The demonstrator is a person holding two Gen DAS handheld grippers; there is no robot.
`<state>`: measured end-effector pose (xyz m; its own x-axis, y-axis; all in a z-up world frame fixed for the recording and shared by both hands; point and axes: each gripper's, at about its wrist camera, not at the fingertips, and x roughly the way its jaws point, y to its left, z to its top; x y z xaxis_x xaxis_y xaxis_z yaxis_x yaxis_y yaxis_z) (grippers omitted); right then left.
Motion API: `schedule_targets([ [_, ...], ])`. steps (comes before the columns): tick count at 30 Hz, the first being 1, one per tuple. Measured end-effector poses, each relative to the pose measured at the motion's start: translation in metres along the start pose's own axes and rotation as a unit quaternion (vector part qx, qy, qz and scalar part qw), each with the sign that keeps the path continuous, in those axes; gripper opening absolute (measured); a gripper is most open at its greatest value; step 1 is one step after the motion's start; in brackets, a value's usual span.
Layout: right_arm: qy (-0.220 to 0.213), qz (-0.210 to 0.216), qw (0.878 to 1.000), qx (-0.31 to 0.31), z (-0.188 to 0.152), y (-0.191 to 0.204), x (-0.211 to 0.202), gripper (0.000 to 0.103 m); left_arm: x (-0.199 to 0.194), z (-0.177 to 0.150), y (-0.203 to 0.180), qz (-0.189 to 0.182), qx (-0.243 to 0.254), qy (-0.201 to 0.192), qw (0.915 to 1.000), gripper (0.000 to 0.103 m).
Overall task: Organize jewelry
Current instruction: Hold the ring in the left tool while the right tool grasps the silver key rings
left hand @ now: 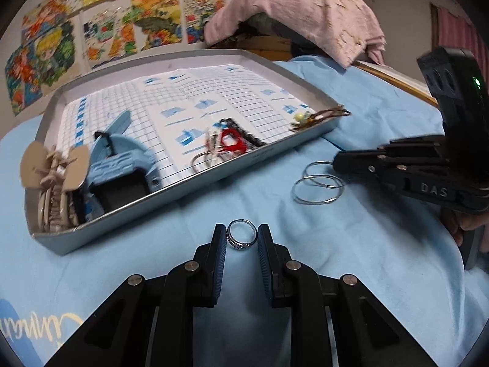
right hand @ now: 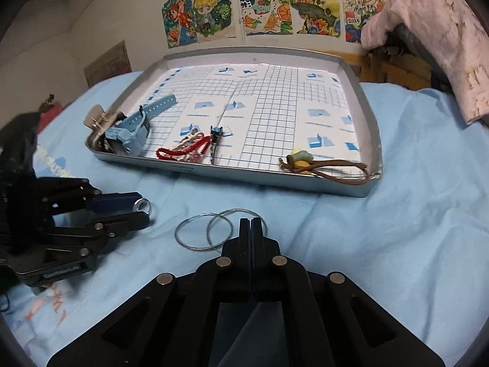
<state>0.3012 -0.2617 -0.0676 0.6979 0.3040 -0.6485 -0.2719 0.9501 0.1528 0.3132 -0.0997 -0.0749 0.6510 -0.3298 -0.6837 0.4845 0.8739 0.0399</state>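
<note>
The ring (left hand: 241, 235) is pinched by the left fingers (left hand: 220, 244); it should be lifted level toward the tray (left hand: 214, 180) at 11 o'clock; right fingers (right hand: 244, 232) fully closed, seemingly empty

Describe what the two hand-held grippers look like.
Both are black scissor-linkage tools with round silver pivot pins. The left hand-held gripper has blue ribbed pads. The right hand-held gripper carries raised "DAS" lettering on its side and a boxy black housing with a green light.

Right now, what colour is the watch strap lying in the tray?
Light blue. The watch sits at the tray's left end, clearest in the right wrist view.
</note>
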Motion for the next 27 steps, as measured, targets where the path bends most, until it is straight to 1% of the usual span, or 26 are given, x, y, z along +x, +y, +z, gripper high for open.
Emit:
schedule_targets([
  [3, 0.006, 0.019, 1.0, 0.008, 0.0, 0.001, 0.004, 0.002, 0.001, -0.002, 0.008, 0.0, -0.023, 0.001, 0.9997, 0.02],
  [6, 0.018, 0.035, 0.999, 0.01, 0.0, 0.005, 0.01, 0.003, 0.002, -0.003, 0.011, -0.001, -0.033, 0.0, 0.9995, 0.02],
  [8, 0.024, 0.038, 0.999, 0.01, 0.0, 0.008, 0.014, 0.01, 0.002, -0.004, 0.011, -0.002, -0.035, 0.0, 0.9994, 0.02],
  [10, 0.025, 0.042, 0.999, 0.018, 0.0, 0.008, 0.015, 0.022, 0.002, -0.004, 0.01, -0.002, -0.035, 0.0, 0.9994, 0.02],
  [14, 0.024, 0.049, 0.998, 0.03, 0.001, 0.006, 0.016, 0.022, 0.001, -0.005, 0.012, -0.003, -0.039, -0.002, 0.9992, 0.02],
  [21, 0.033, 0.065, 0.997, 0.016, 0.0, 0.015, 0.018, 0.022, -0.002, -0.01, 0.018, -0.009, -0.056, -0.003, 0.9984, 0.02],
  [27, 0.031, 0.063, 0.998, 0.003, -0.002, 0.02, 0.011, 0.022, -0.006, -0.015, 0.021, -0.011, -0.07, -0.004, 0.9975, 0.02],
])
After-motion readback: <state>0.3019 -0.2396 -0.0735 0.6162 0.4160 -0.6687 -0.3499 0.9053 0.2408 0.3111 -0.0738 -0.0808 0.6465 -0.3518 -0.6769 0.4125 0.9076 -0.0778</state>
